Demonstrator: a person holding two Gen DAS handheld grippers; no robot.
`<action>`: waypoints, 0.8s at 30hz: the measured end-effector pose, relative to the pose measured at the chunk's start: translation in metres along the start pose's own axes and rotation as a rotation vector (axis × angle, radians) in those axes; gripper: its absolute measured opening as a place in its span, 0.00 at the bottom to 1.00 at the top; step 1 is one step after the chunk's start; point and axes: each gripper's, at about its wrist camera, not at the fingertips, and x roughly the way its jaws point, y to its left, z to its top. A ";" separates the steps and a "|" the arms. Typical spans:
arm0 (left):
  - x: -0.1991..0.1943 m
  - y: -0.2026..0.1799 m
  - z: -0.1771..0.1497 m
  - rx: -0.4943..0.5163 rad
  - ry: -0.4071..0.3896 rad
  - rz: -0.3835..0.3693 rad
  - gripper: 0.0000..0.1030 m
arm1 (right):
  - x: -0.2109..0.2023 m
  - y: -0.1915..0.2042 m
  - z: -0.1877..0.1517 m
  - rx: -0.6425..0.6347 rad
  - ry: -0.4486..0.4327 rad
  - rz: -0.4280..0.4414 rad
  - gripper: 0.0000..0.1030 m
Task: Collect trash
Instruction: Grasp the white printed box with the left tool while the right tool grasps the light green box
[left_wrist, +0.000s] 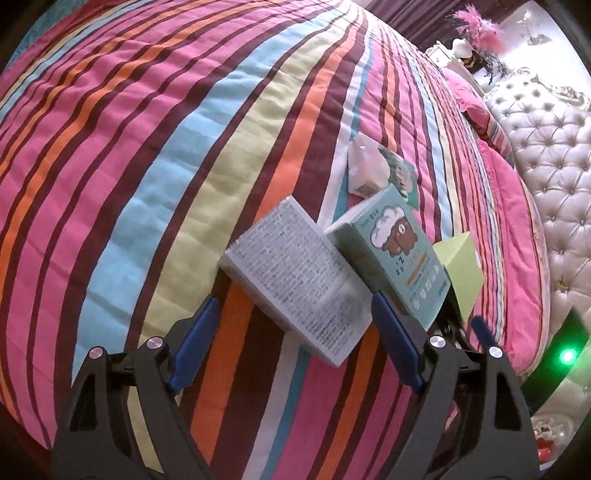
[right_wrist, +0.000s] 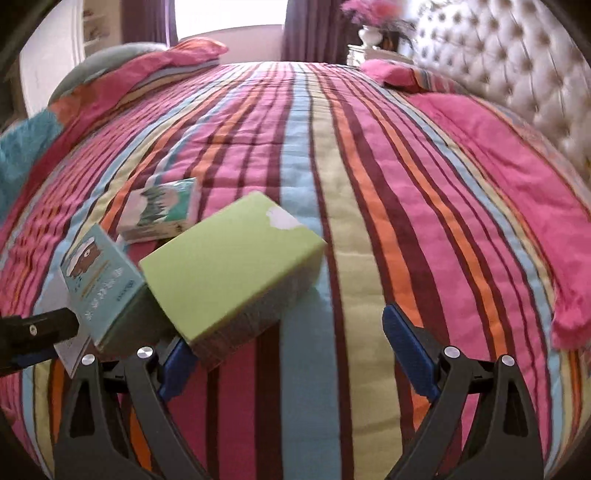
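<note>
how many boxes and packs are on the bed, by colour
White box with print: 1
Teal bear box: 1
Green box: 1
Tissue pack with mountain picture: 1
Total: 4
Both hand-held grippers, left and right, look open.

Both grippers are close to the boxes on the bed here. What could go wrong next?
The left gripper is wide open around the white printed box, which leans on the teal bear box; closing could topple both. The green box sits off-centre against the open right gripper's left finger, so it may slip.
</note>
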 end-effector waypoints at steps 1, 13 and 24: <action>0.000 0.002 0.001 -0.017 0.004 -0.011 0.79 | 0.000 -0.005 -0.002 -0.009 0.006 0.000 0.86; 0.010 0.002 0.008 -0.188 0.008 -0.011 0.79 | -0.010 -0.058 -0.010 0.108 0.015 0.007 0.86; 0.020 -0.021 0.011 -0.031 -0.021 0.127 0.73 | -0.057 -0.037 -0.021 0.004 -0.111 0.083 0.86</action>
